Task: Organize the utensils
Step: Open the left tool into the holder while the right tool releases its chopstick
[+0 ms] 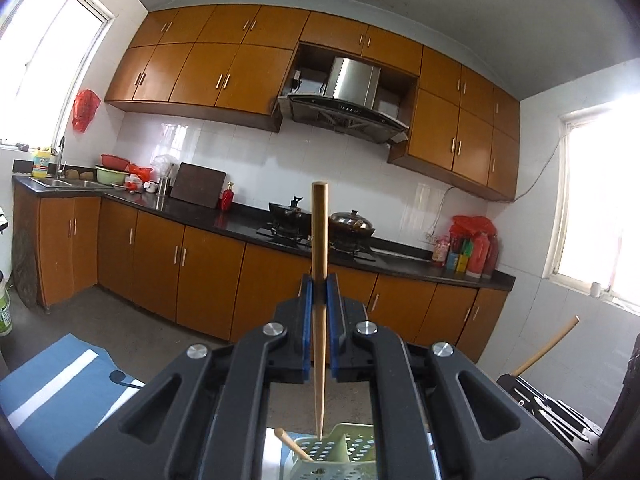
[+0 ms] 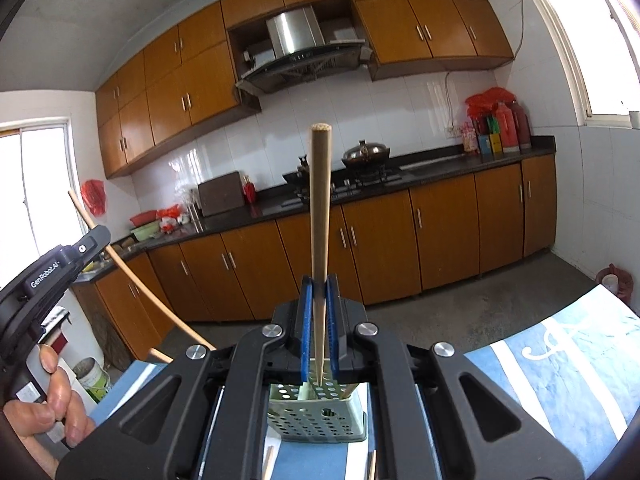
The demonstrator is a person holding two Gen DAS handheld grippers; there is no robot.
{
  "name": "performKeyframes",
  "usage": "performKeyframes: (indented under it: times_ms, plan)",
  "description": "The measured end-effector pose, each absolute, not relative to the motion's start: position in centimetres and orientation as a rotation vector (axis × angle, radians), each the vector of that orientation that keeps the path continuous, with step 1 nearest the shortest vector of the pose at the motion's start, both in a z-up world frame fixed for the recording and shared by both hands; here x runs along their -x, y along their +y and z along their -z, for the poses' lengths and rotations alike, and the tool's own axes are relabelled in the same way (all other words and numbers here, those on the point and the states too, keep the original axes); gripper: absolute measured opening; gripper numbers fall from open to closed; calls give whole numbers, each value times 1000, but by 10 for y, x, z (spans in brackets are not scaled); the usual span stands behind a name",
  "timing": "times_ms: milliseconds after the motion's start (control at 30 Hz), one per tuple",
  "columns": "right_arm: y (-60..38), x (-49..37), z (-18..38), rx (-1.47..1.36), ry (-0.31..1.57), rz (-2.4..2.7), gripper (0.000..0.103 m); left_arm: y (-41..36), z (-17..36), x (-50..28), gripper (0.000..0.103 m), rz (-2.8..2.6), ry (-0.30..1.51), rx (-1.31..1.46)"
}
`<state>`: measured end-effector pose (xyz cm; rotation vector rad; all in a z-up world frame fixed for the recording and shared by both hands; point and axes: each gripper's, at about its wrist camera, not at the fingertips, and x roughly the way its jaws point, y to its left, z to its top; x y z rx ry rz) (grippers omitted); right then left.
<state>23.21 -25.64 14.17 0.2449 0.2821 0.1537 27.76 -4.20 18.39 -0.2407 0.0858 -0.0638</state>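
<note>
With each claw, left (image 1: 320, 288) and right (image 2: 319, 286), clamped on a tapered wooden chopstick (image 1: 320, 264) above perforated pale-green holder (image 2: 320, 416), risk of tip missing compartment if tilted.

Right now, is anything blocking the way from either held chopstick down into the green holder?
Nothing visible does. The right tongs hold a chopstick upright, tip just over the perforated green holder. The left tongs hold another chopstick likewise. One chopstick already leans inside.
</note>
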Motion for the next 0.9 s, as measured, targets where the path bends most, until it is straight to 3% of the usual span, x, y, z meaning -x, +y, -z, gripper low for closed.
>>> performKeyframes:
  times_ms: [700, 900]
  plan:
    - [-252, -257, -125, -255, 371, -161, 8, -41, -134, -315, 8, 83, 257, 208]
    - [-260, -250, -127, -257, 383, -143, 9, -25, -145, -302, 22, 79, 248, 234]
